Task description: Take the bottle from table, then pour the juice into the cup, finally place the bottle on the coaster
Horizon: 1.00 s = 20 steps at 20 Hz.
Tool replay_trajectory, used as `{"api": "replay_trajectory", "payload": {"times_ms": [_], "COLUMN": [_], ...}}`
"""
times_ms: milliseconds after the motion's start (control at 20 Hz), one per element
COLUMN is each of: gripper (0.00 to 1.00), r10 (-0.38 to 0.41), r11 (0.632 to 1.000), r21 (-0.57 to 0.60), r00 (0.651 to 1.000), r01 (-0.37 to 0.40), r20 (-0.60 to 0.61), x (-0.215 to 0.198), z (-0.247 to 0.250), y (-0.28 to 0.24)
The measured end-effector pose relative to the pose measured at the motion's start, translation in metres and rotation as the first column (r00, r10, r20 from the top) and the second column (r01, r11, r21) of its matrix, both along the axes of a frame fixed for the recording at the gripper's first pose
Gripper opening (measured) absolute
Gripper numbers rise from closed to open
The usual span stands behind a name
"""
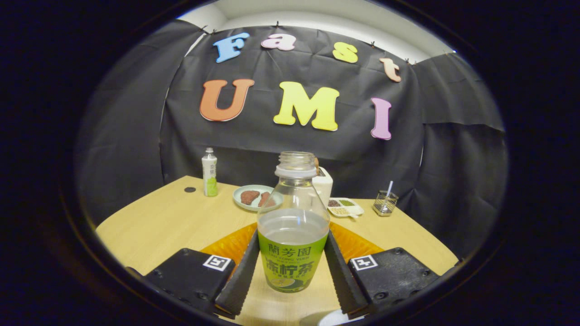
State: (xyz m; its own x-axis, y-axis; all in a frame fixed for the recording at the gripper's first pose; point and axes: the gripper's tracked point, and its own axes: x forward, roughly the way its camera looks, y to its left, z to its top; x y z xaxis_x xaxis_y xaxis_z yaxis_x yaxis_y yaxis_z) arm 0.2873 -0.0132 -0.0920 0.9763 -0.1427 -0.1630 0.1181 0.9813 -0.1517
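Already the gripper (292,267) pinches the uncapped bottle (293,226) between its fingers at the labelled belly, a sound hold for a slick, part-full, sloshing thing, with the coaster (231,244) just beyond.

Bottle (293,226): stands uncapped between the two fingers of the tongs (292,253), which close against its sides, blocking the way straight ahead. Orange mat (358,244): lies flat behind the bottle. Far row, near the wall: small bottle (209,174), plate (254,198), white box (323,183), divided dish (345,207), wire holder (385,203). Desk (167,222): bare wood left of the mat, and a smaller bare stretch right of it.
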Motion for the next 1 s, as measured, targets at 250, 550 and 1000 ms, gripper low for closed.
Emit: {"api": "replay_trajectory", "payload": {"times_ms": [250,550,1000], "gripper": [0.82,0.82,0.82], "r10": [-0.008,-0.04,-0.05], "r11": [1.0,0.999,0.999], "r21": [0.018,-0.006,-0.007], "r00": [1.0,0.998,0.998], "r01": [0.008,0.041,0.051], "r20": [-0.003,0.041,0.035], "x": [0.033,0.054,0.064], "z": [-0.032,-0.032,-0.052], "y": [-0.004,-0.015,-0.015]}}
